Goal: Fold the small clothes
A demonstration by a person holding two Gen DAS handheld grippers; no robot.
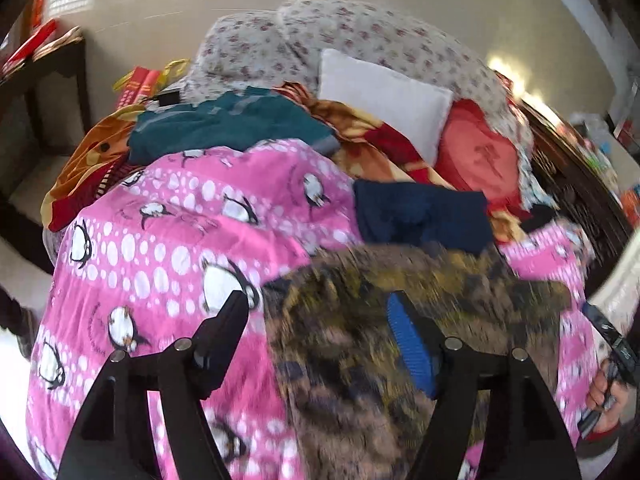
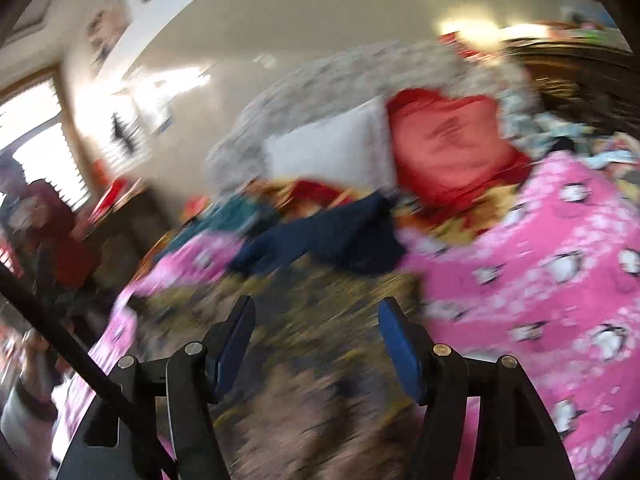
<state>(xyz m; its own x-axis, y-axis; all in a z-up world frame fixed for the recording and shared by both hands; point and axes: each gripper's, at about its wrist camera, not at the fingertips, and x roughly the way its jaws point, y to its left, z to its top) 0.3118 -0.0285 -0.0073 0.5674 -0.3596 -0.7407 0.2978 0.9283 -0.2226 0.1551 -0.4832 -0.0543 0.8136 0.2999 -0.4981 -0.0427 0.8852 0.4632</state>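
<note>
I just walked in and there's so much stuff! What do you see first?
First comes the bright pink penguin blanket spread over the bed. On it, right in front of both open grippers, the left gripper and the right gripper, lies a mottled brown and yellow garment, blurred. Farther back sit a dark navy garment, a red pillow and a white pillow.

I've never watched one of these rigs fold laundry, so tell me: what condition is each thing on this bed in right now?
left gripper: open, empty, over the patterned cloth.
right gripper: open, empty.
brown patterned garment: spread flat, blurred.
navy garment: lying beyond it, rumpled.
teal garment: lying loose, farther back.
pink penguin blanket: spread under the clothes.
white pillow: propped against floral bedding.
</note>
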